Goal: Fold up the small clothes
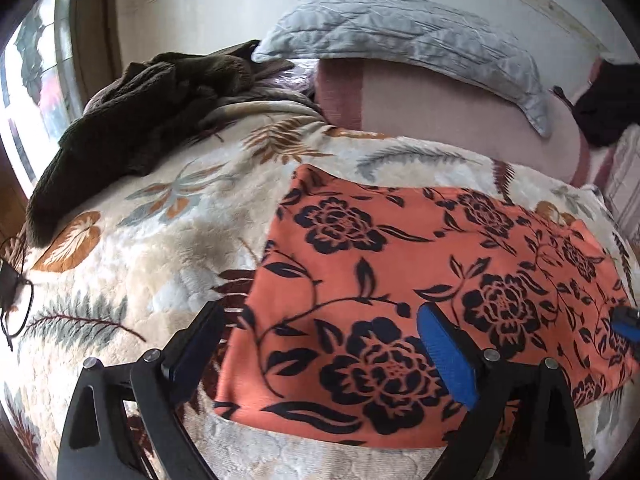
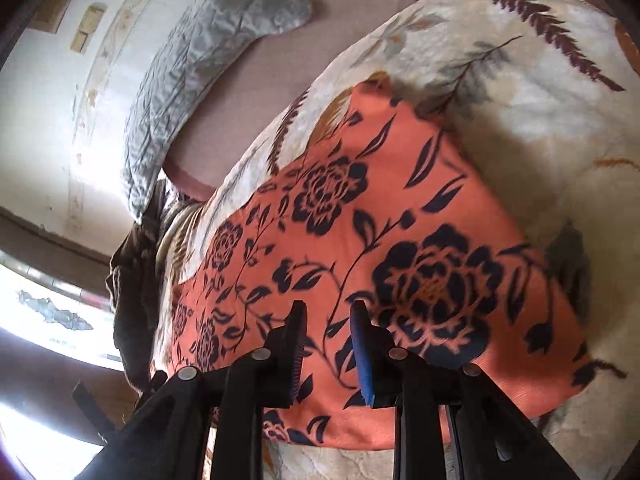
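An orange cloth with a dark floral print (image 1: 400,280) lies flat on the bed's leaf-patterned blanket (image 1: 160,240). My left gripper (image 1: 320,320) is wide open above the cloth's near left part, holding nothing. A blue-padded part of the right gripper (image 1: 626,324) shows at the right edge of that view. In the right wrist view the same cloth (image 2: 360,240) fills the middle. My right gripper (image 2: 328,316) hovers over its near edge with its jaws a narrow gap apart and nothing between them.
A dark brown garment (image 1: 152,108) is bunched at the far left of the bed. A grey quilted pillow (image 1: 400,36) lies by the wall over a pink sheet (image 1: 440,100). Glasses (image 1: 16,304) lie at the left edge. A black item (image 1: 608,100) sits far right.
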Demonstrator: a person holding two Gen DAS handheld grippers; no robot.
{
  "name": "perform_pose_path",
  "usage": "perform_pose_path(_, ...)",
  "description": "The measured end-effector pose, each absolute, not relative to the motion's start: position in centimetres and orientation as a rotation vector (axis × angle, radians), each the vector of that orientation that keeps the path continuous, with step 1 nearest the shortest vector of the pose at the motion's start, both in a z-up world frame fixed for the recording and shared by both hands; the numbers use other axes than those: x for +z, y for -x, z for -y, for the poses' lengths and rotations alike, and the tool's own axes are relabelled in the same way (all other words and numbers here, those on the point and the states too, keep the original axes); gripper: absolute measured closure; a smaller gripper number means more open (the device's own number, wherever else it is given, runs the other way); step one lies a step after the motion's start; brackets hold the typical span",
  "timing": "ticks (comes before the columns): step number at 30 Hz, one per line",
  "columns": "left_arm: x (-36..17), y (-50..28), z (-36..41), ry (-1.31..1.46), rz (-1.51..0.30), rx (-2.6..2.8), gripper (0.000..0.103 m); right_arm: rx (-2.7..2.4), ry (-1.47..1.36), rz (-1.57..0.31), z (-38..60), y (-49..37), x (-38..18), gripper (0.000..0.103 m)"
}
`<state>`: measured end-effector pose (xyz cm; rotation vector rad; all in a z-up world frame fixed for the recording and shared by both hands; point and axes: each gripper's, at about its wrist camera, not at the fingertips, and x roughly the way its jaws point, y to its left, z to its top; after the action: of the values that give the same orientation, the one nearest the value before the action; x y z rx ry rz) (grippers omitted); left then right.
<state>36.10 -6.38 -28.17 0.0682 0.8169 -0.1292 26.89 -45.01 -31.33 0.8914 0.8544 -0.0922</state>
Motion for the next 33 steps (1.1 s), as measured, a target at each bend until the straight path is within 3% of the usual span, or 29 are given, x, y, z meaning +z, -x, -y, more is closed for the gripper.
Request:
perform_pose_path(4,-30.7,-36.6,8.5,-0.137,-0.923,-0.153,0.006,-0.182,-0.948,-0.913,47.2,-26.8,-33.2,0.076)
perform_pose_path(16,-31.2,-36.4,9.2,-0.184,-0.903,-0.137,0.006,0.098,-0.681,-0.864,38.3,-28.2,-29.5,0.075)
perform_pose_path(22,-31.4,-36.5,9.2,-0.185,-0.905,-0.138,0.005,0.175,-0.556,-1.057,33.2,-29.5,-32.6,0.070)
perform_pose_path(29,-31.5,-36.7,9.2,-0.188,-0.901,-0.138,0.004,0.175,-0.610,-1.028,34.8,-28.6,-32.0,0.070)
perform_pose_path(33,-31.5,-36.6,9.2,-0.186,-0.901,-0.137,0.004,0.069,-0.577,-0.914,36.5,-27.8,-30.1,0.070)
